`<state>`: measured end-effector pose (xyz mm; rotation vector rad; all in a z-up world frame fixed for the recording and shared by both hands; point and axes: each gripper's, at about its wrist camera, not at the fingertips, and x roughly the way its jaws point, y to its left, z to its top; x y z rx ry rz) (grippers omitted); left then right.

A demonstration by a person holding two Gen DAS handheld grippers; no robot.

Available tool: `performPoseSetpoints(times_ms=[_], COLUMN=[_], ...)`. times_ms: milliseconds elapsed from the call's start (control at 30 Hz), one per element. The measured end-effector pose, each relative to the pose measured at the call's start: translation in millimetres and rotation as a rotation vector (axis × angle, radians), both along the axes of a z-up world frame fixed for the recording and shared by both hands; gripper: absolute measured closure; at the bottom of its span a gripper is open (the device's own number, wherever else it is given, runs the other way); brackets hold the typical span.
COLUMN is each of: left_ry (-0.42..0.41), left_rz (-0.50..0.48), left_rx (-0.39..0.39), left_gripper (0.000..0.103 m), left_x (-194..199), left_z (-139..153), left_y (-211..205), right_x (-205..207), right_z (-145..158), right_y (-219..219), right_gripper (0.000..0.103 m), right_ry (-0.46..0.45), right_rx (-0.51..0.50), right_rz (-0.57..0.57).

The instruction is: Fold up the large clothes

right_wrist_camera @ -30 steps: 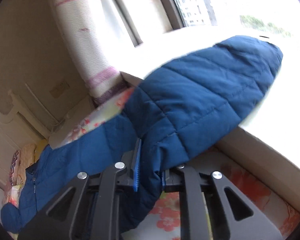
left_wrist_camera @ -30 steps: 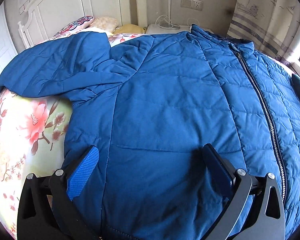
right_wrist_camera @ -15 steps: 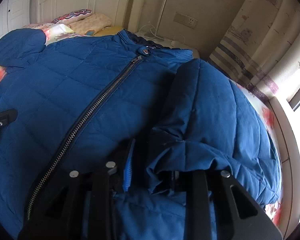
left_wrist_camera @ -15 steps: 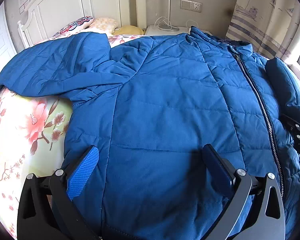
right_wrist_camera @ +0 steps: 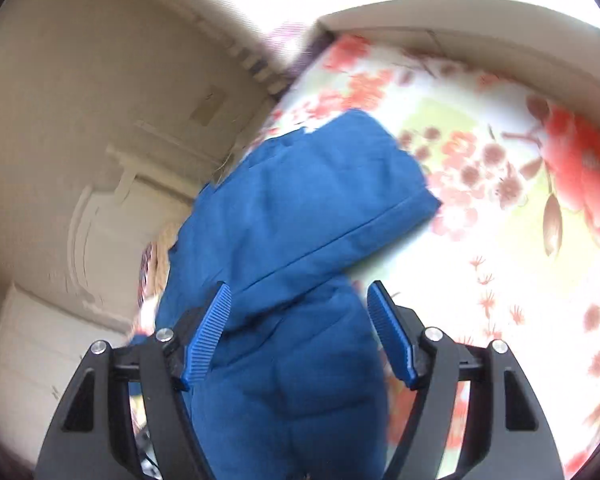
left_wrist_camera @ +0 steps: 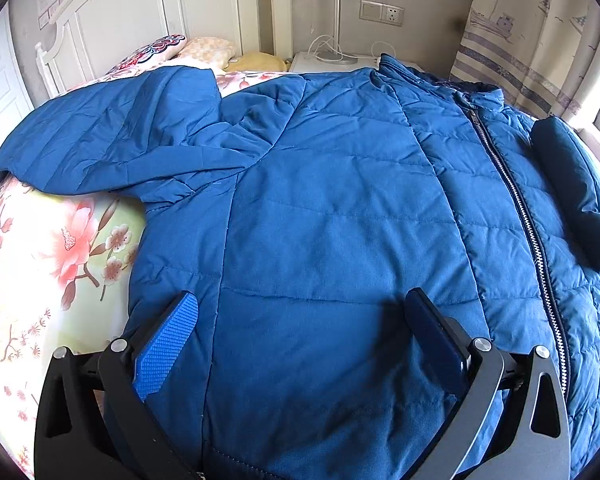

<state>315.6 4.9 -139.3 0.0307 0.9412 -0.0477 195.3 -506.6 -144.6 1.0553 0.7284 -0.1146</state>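
Note:
A large blue quilted jacket [left_wrist_camera: 340, 208] lies front-up on the bed, its zipper [left_wrist_camera: 516, 208] running down the right side. Its left sleeve [left_wrist_camera: 100, 136] stretches out to the left. Its right sleeve [left_wrist_camera: 572, 184] lies folded over the jacket's right front. My left gripper [left_wrist_camera: 300, 320] is open, its blue pads straddling the lower jacket body. My right gripper [right_wrist_camera: 300, 308] is open above blue jacket fabric [right_wrist_camera: 300, 216], which sits between and beyond the fingers; the view is blurred and tilted.
A floral bedsheet [left_wrist_camera: 40, 248] covers the bed and shows in the right wrist view [right_wrist_camera: 500, 160]. A white headboard [left_wrist_camera: 148, 12], pillows [left_wrist_camera: 168, 46], a bedside table [left_wrist_camera: 328, 62] with cables, a wall socket [left_wrist_camera: 382, 12] and a curtain [left_wrist_camera: 520, 40] lie beyond.
My right gripper has opened and let go of the right sleeve, which now lies across the jacket's right front. Its view has swung toward the bed's edge. My left gripper has barely moved.

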Motion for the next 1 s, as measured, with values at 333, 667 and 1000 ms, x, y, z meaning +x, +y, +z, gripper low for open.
performPoseSetpoints(times_ms=[333,667,1000], left_ry=[-0.015,-0.057,-0.059], left_rz=[-0.001,0.003,-0.001], left_rx=[-0.053,-0.286,-0.303], left_gripper=[0.004,0.004,0.004], left_x=[-1.7,-6.2,-4.2], left_z=[2.0,7.9,5.5], left_y=[6.6,36.6,37.9], right_x=[51.2,89.6,59.4], right_z=[107.4,174.9,63.2], right_y=[91.2,315.9,138.8], right_gripper=[0.085,0.036,0.036], right_ry=[-0.22,-0.544,-0.047], right_rx=[-0.544,-0.717,-0.695], right_rz=[0.027,0.737,0.308])
